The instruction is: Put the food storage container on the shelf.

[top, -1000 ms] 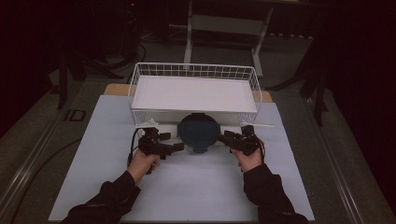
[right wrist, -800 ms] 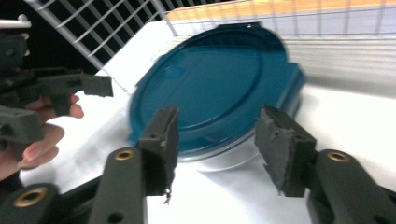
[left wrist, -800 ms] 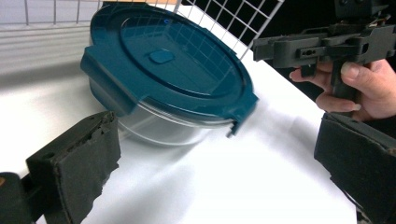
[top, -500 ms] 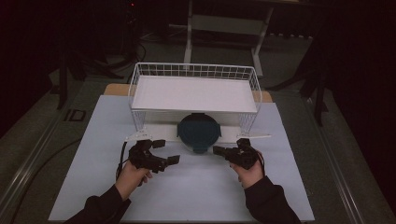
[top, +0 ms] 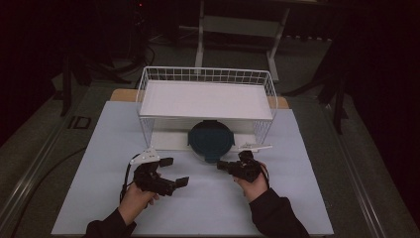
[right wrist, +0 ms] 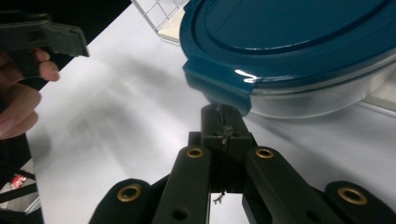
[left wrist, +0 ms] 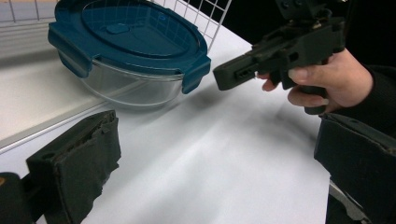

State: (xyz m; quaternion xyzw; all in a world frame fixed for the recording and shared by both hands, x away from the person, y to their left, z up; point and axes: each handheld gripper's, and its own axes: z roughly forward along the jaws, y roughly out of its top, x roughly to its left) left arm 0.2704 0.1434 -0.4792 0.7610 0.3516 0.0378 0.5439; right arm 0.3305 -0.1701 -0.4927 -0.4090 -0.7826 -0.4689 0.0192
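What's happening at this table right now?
A person works with a gripper in each hand beside a glass container with a blue lid, which sits on the white table under a white wire rack. The right gripper is shut, its tip close by a lid clasp. The left gripper is open, off to the side, holding nothing.

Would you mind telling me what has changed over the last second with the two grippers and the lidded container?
Both grippers drew back from the container toward the person. The left gripper, jaws open, moved down-left; the right gripper pulled away and its jaws have just closed, with nothing between them. The container, under the wire rack, stayed put with its blue lid on.
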